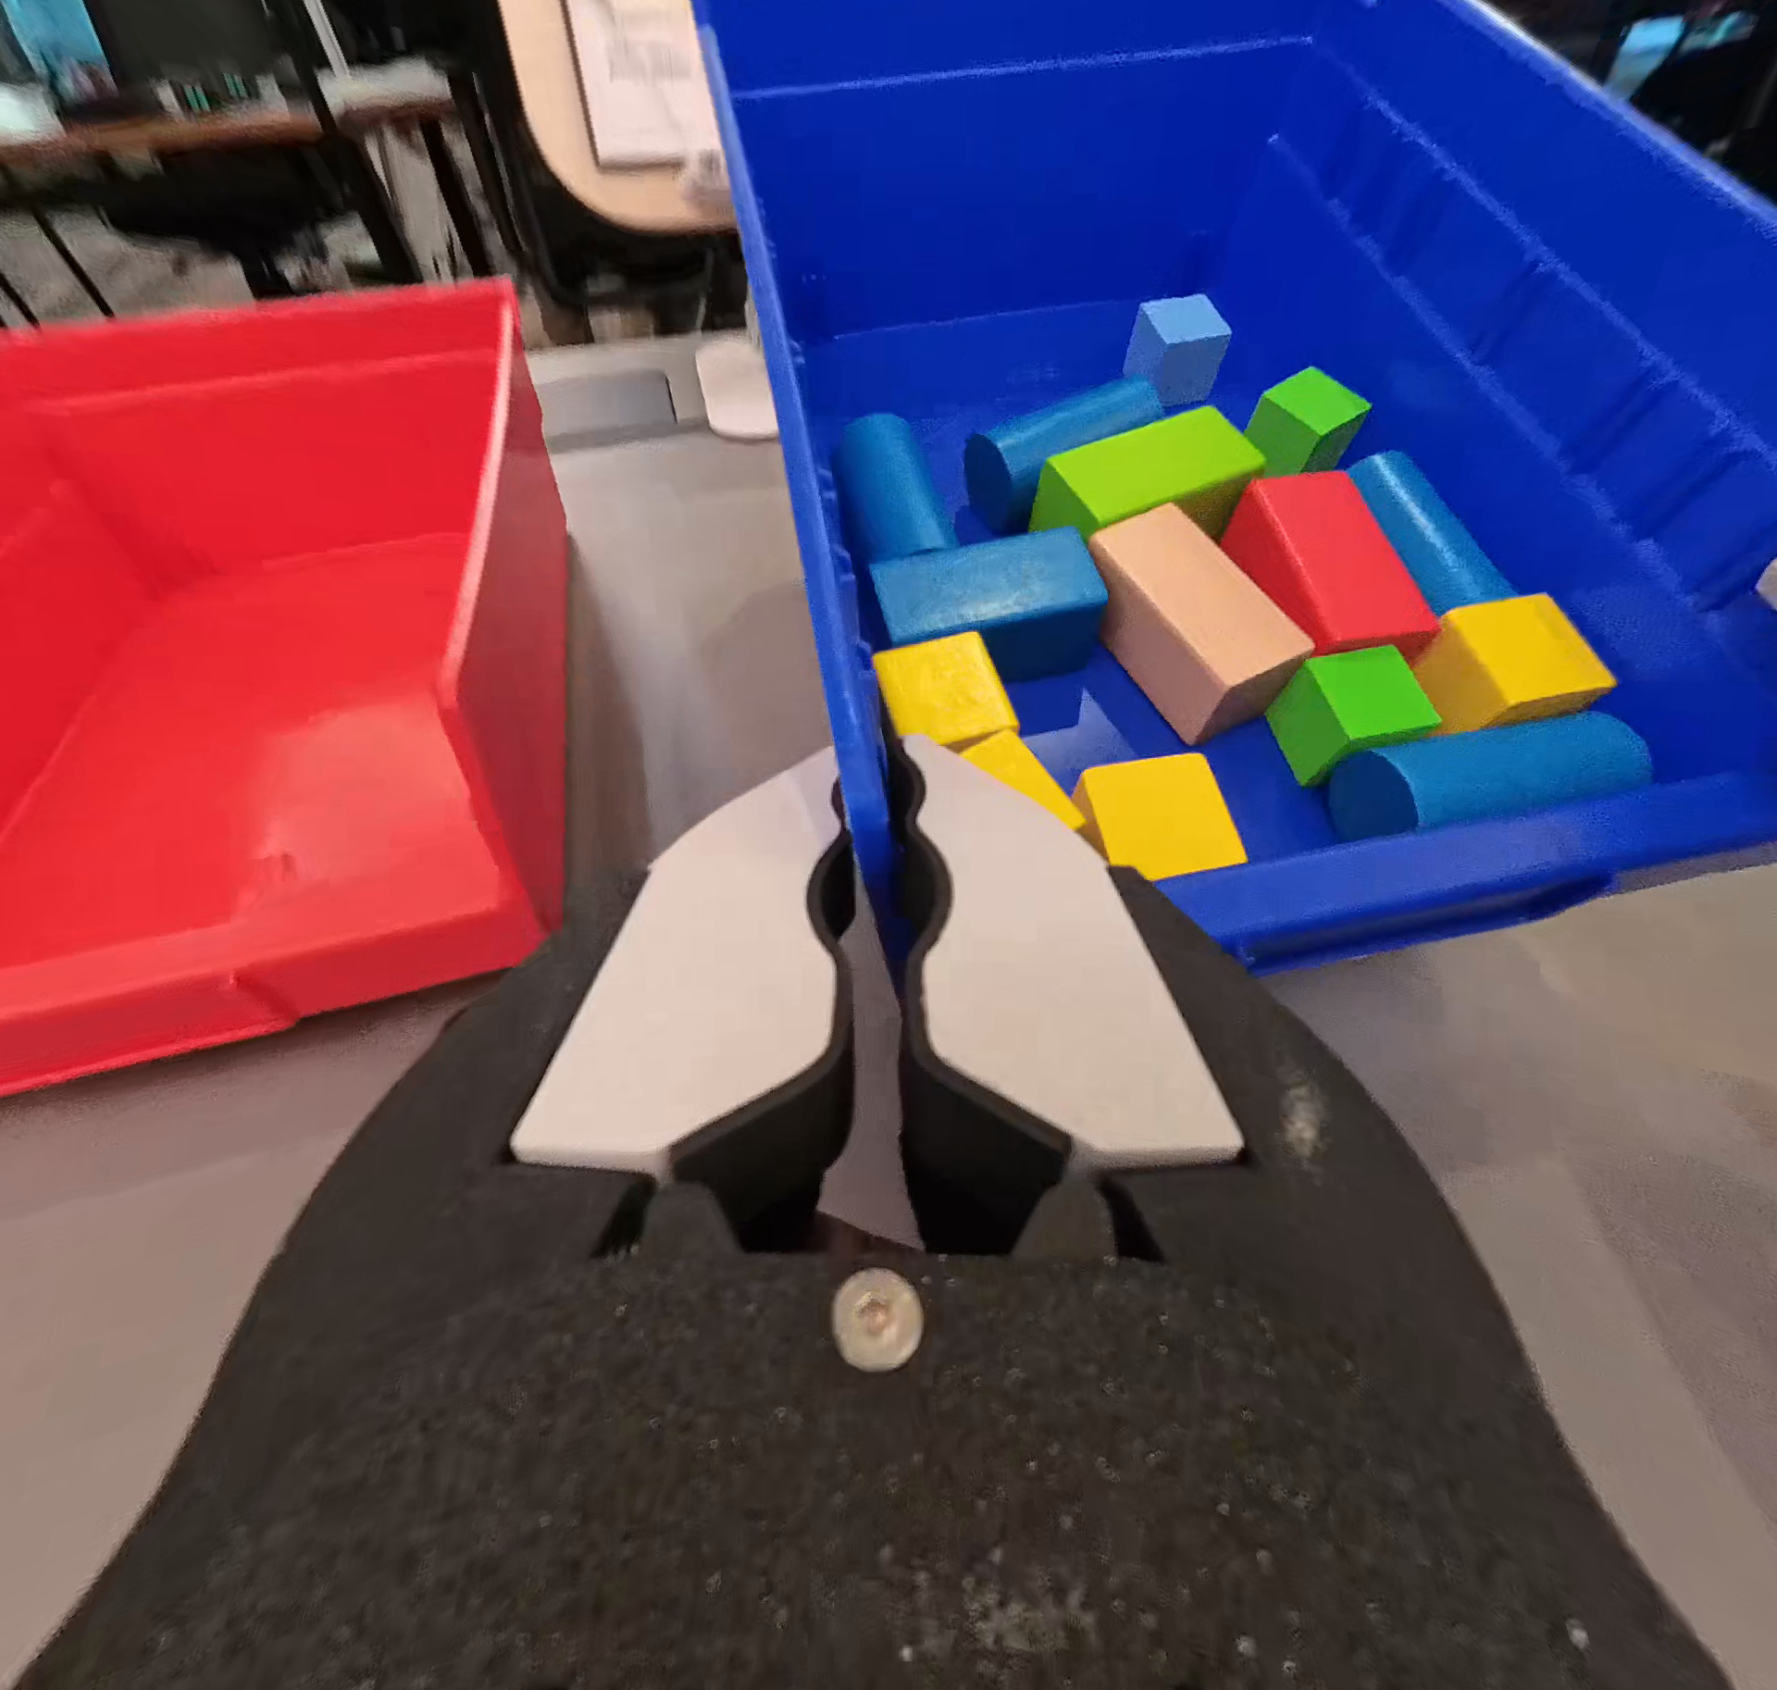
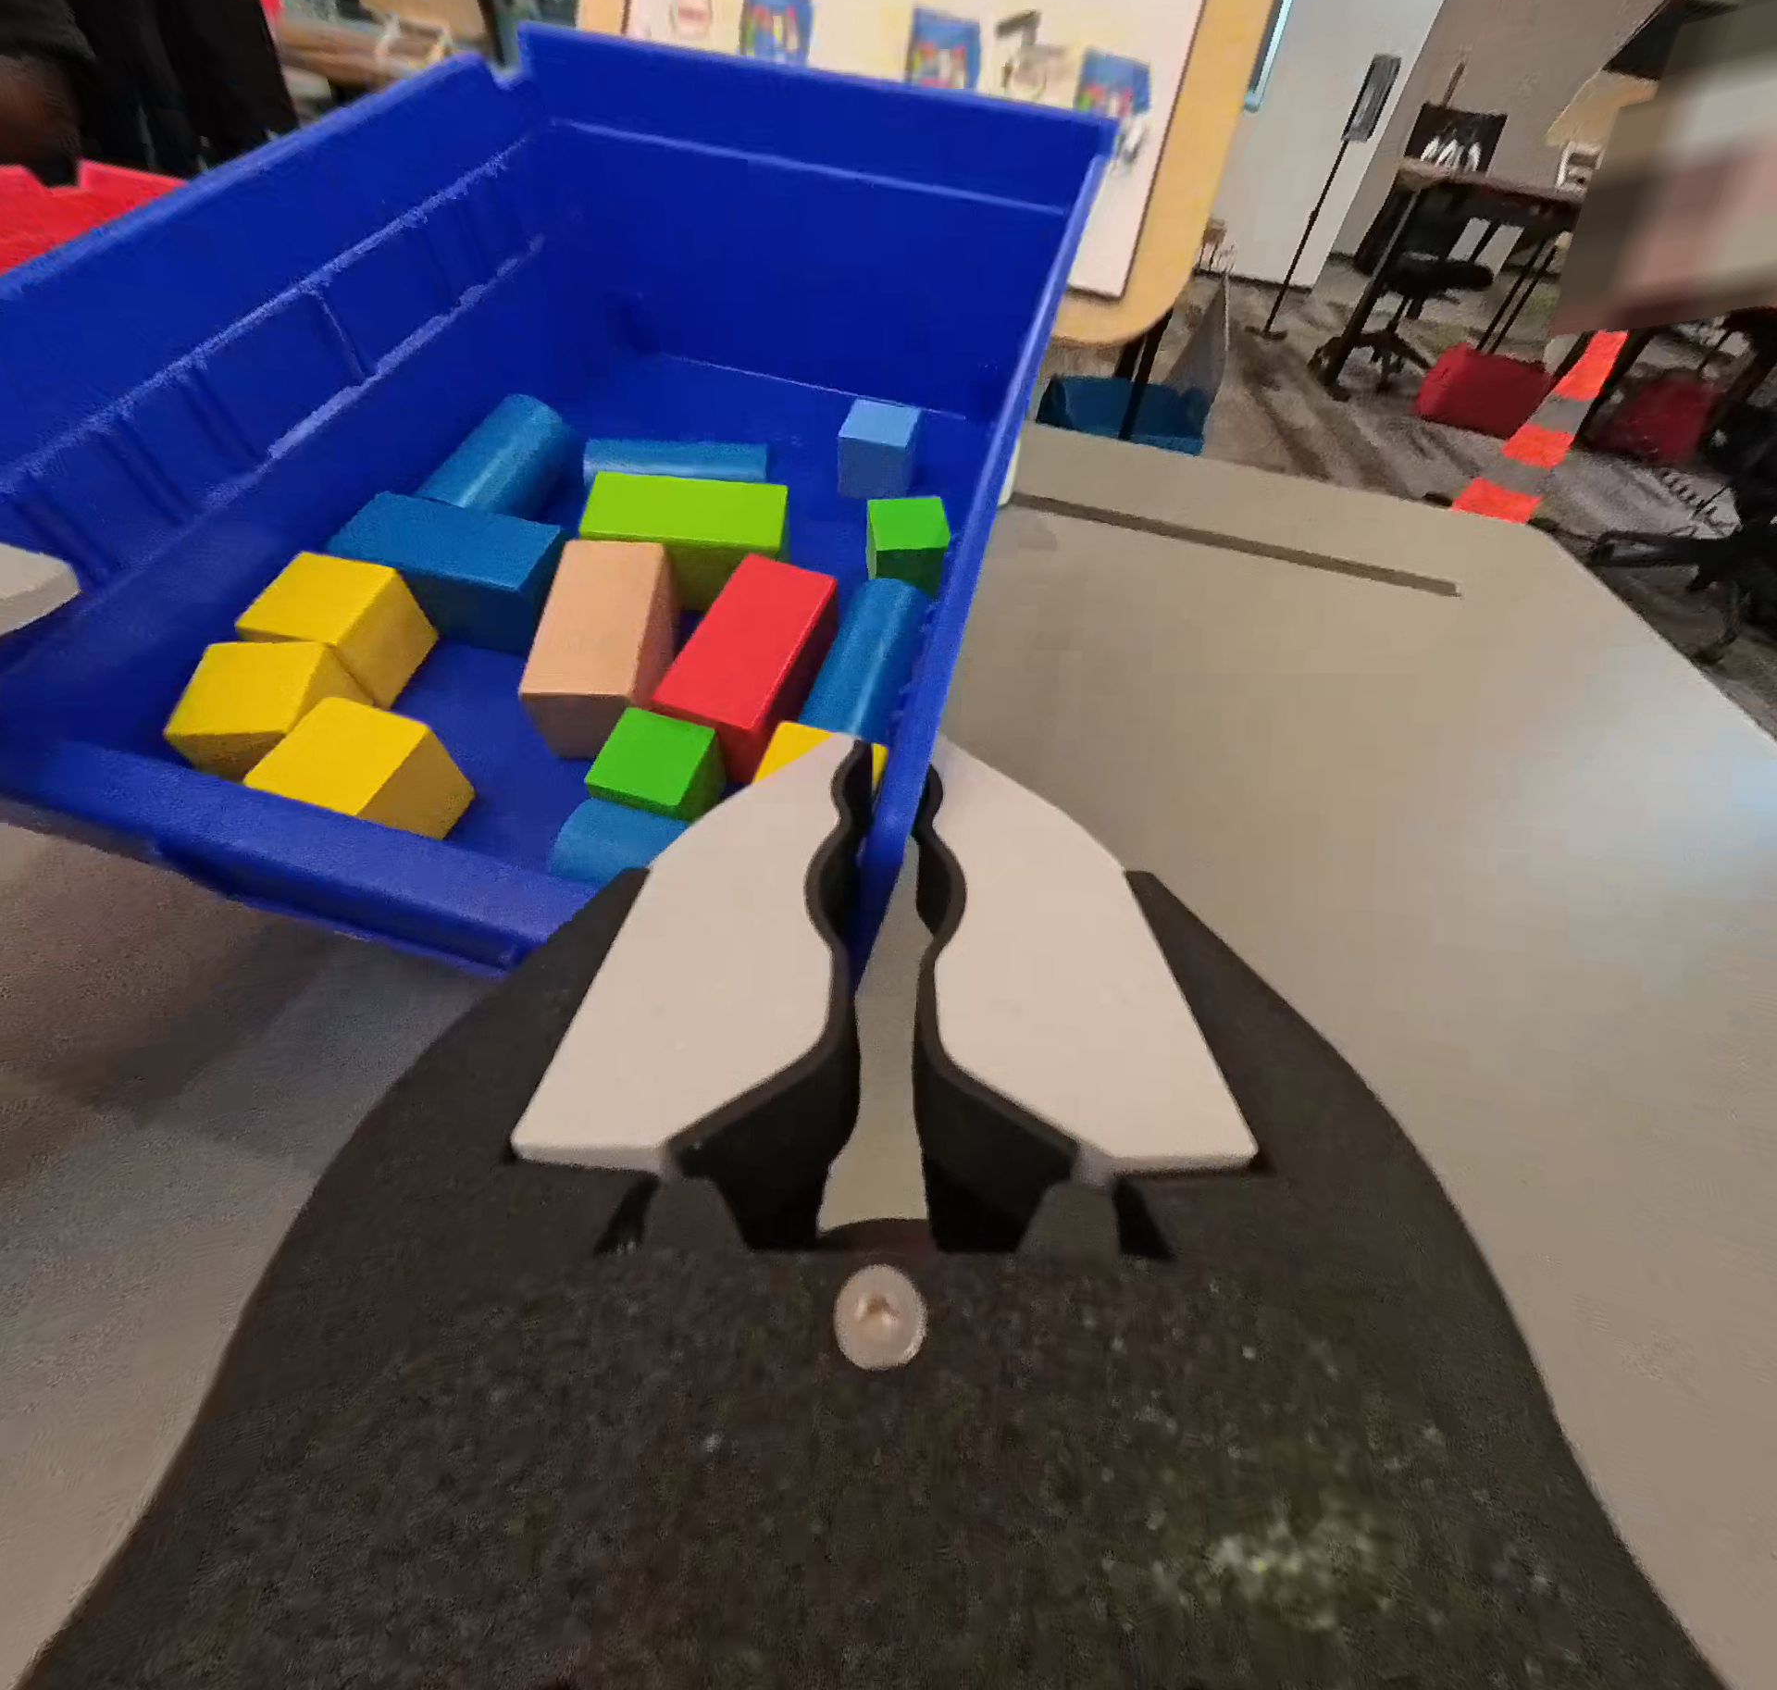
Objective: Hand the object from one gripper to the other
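A blue plastic bin (image 1: 1058, 182) holds several wooden blocks: blue cylinders, yellow and green blocks, a red block (image 1: 1332, 557) and a tan block (image 1: 1192, 620). My left gripper (image 1: 875, 769) is shut on the bin's left wall near its front corner, one finger inside and one outside. My right gripper (image 2: 889, 759) is shut on the right wall of the same bin (image 2: 769, 230) near the front corner. The bin looks tilted, with a shadow beneath its front. The red block (image 2: 750, 649) and the tan block (image 2: 606, 644) lie mid-bin. The left gripper's fingertip (image 2: 29, 586) shows at the edge.
An empty red bin (image 1: 269, 682) stands on the grey table (image 1: 692, 586) just left of the blue bin; it shows in the right wrist view (image 2: 58, 201) too. The table (image 2: 1250, 778) ends in a rounded corner at the right. Chairs, desks and a poster board stand beyond.
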Available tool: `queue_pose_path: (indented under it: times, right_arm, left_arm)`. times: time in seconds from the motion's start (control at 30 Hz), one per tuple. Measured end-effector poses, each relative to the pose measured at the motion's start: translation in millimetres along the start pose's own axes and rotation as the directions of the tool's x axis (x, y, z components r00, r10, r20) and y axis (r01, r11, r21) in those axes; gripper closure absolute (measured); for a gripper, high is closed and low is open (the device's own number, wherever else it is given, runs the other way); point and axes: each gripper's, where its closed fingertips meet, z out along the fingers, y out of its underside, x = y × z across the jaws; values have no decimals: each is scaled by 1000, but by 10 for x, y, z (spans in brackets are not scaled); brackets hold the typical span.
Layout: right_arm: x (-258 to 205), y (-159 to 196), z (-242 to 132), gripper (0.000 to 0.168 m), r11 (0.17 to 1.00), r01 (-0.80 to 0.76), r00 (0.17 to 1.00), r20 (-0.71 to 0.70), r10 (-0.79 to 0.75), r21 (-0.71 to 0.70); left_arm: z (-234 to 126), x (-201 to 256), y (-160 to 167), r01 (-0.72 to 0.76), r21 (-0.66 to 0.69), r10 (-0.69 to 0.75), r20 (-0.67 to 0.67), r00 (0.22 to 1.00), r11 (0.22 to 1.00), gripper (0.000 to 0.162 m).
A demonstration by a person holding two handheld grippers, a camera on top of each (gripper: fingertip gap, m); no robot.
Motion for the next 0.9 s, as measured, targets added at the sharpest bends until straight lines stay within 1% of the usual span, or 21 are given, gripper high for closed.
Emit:
queue_pose_path:
  times: [0.07, 0.13, 0.17, 0.2, 0.23, 0.27, 0.33, 0.4, 0.47, 0.53, 0.57, 0.63, 0.7, 0.73, 0.83, 0.9]
  right_arm:
    - [-7, 67, 143, 162, 996, -13, 1000, 18, 15, -90]
    - [40, 89, 488, 162, 976, -41, 998, 32, 49, -212]
    - [70, 63, 660, 163, 962, -66, 996, 35, 78, -265]
    - [96, 14, 796, 162, 955, -63, 996, 40, 77, -290]
    - [106, -58, 858, 163, 956, -47, 997, 43, 62, -290]
    - [112, -142, 825, 163, 962, -18, 999, 39, 30, -273]
    - [91, -245, 570, 162, 973, 25, 999, 43, -16, -229]
    - [42, -234, 314, 160, 977, 3, 999, 49, 8, -211]
    - [50, -152, 346, 161, 980, -39, 998, 37, 47, -193]
    - [79, -41, 494, 163, 988, -73, 997, 9, 75, -138]
    - [79, -6, 525, 163, 992, -87, 996, 8, 88, -92]
    - [56, -9, 457, 163, 995, -99, 995, 6, 100, -12]
    - [30, -78, 412, 162, 996, -86, 996, 16, 86, 31]
    - [23, -60, 460, 162, 996, -90, 996, 17, 90, 14]
    - [26, 120, 633, 163, 984, -150, 987, 39, 154, -98]
    - [36, 131, 623, 163, 983, -148, 987, 43, 154, -111]
  left_arm:
    - [161, -49, 36, 9, -102, -9, 3, 1000, 995, 160]
    - [456, -139, -26, 43, -201, -42, 10, 999, 979, 160]
    - [596, -185, -85, 77, -229, -77, 11, 997, 970, 159]
    - [682, -224, -147, 105, -228, -104, 18, 994, 968, 159]
    - [693, -240, -195, 110, -213, -107, 27, 994, 971, 159]
    - [638, -226, -218, 102, -191, -99, 25, 995, 976, 160]
    - [412, -149, -187, 88, -160, -89, -3, 996, 983, 159]
    - [280, -100, -160, 87, -162, -93, -28, 995, 983, 160]
    - [351, -104, -151, 64, -136, -67, -17, 998, 989, 160]
    - [406, -119, -160, 3, -62, -1, 22, 1000, 998, 160]
    - [375, -122, -188, -30, -18, 31, 43, 999, 999, 160]
    - [272, -120, -245, -81, 50, 77, 66, 995, 995, 160]
    - [275, -150, -243, -75, 51, 71, 70, 995, 996, 159]
    - [309, -164, -233, -78, 36, 75, 77, 994, 996, 159]
    - [379, -154, -211, -79, -28, 81, 84, 993, 997, 160]
    - [450, -162, -137, -45, -68, 49, 59, 997, 997, 159]
